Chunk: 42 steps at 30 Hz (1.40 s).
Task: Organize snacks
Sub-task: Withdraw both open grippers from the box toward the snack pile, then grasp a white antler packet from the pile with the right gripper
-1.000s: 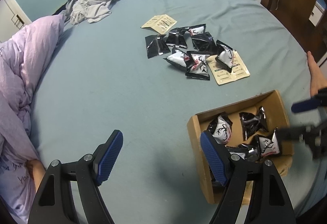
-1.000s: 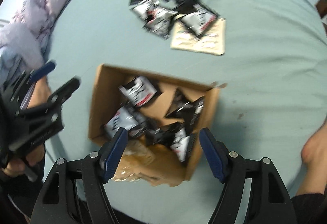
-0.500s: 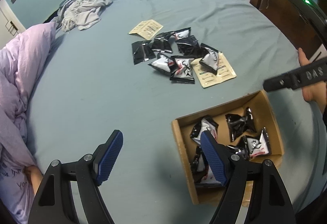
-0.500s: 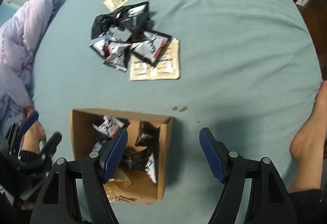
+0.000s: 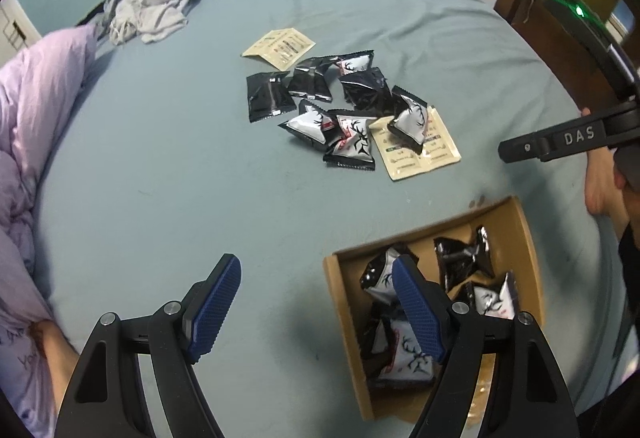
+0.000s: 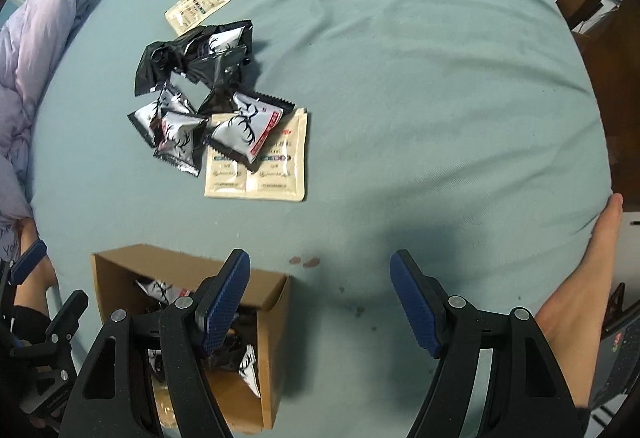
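Snacks (image 5: 344, 110): black-and-white packets piled mid-bed, overlapping a beige sachet (image 5: 420, 152).
Box (image 5: 528, 234): cardboard, near the pile, holding several packets.
Left gripper (image 5: 316, 310): fingers wide, empty.
Right gripper (image 6: 320, 302): fingers wide, empty, above the bed (image 6: 440, 78).

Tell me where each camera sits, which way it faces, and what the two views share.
Left wrist: on the left gripper, fingers open, looking steeply down at the bed; a foot and the right gripper's arm show.
Right wrist: on the right gripper, fingers open, looking steeply down; a foot shows.
Shared: the cardboard box and the loose snack packets.
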Motion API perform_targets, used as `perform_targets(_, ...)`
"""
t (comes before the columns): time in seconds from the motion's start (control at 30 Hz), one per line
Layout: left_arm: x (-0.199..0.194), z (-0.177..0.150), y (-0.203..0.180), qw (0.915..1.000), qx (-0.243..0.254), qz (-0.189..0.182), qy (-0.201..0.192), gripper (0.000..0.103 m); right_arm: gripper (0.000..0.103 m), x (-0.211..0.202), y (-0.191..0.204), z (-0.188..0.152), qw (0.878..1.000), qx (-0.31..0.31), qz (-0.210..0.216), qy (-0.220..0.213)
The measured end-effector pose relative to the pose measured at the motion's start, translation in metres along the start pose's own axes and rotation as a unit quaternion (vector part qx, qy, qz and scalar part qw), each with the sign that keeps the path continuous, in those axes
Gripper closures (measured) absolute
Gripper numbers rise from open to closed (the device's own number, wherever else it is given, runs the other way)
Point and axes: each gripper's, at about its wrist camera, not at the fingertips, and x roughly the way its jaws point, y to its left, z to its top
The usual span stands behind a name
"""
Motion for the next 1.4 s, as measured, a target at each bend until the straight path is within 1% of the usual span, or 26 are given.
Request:
perform_targets(0.13,0.006,0.007,0.001,1.0000,-0.003,-0.008,0.005,0.024,0.031,0.006,-0.001,0.008,1.000,0.001,0.008,0.000)
perform_targets(0.3,0.014,0.013,0.002,0.9999,0.004,-0.008,0.008,0.024,0.031,0.018,0.005,0.021,1.000,-0.016,0.008,-0.017)
perform_targets(0.4,0.020,0.016,0.007,0.9998,-0.006,-0.008,0.016,0.024,0.031,0.025,0.008,0.029,0.999,-0.023,0.002,-0.032)
perform_targets(0.47,0.024,0.019,0.012,0.9996,-0.016,-0.011,0.021,0.024,0.031,0.027,0.006,0.035,0.999,-0.018,0.007,-0.040)
perform_targets(0.63,0.026,0.022,0.021,0.9995,-0.023,-0.014,0.018,0.024,0.031,0.038,-0.011,0.053,0.998,0.016,0.039,-0.046)
perform_targets(0.77,0.037,0.024,0.030,0.9987,-0.028,-0.034,0.027,0.024,0.031,0.050,-0.019,0.061,0.996,0.036,0.068,-0.041)
perform_targets(0.83,0.045,0.026,0.032,0.9984,-0.031,-0.033,0.034,0.024,0.031,0.055,-0.016,0.063,0.995,0.039,0.086,-0.036)
perform_targets(1.03,0.061,0.030,0.038,0.9967,-0.050,-0.043,0.049,0.024,0.031,0.069,0.003,0.074,0.992,0.021,0.120,-0.025)
perform_targets(1.1,0.063,0.031,0.039,0.9963,-0.054,-0.045,0.050,0.024,0.031,0.077,0.008,0.077,0.993,0.014,0.118,-0.019)
perform_targets(1.23,0.065,0.030,0.036,0.9964,-0.050,-0.047,0.050,0.024,0.031,0.095,0.017,0.081,0.996,-0.004,0.085,-0.007)
perform_targets(1.3,0.066,0.029,0.035,0.9964,-0.048,-0.048,0.050,0.024,0.036,0.095,0.023,0.081,0.998,-0.025,0.063,-0.013)
perform_targets(1.37,0.067,0.028,0.035,0.9963,-0.048,-0.049,0.051,0.024,0.055,0.094,0.025,0.080,0.998,-0.042,0.044,-0.020)
perform_targets(1.4,0.069,0.026,0.035,0.9963,-0.048,-0.049,0.052,0.024,0.062,0.093,0.024,0.081,0.998,-0.046,0.040,-0.022)
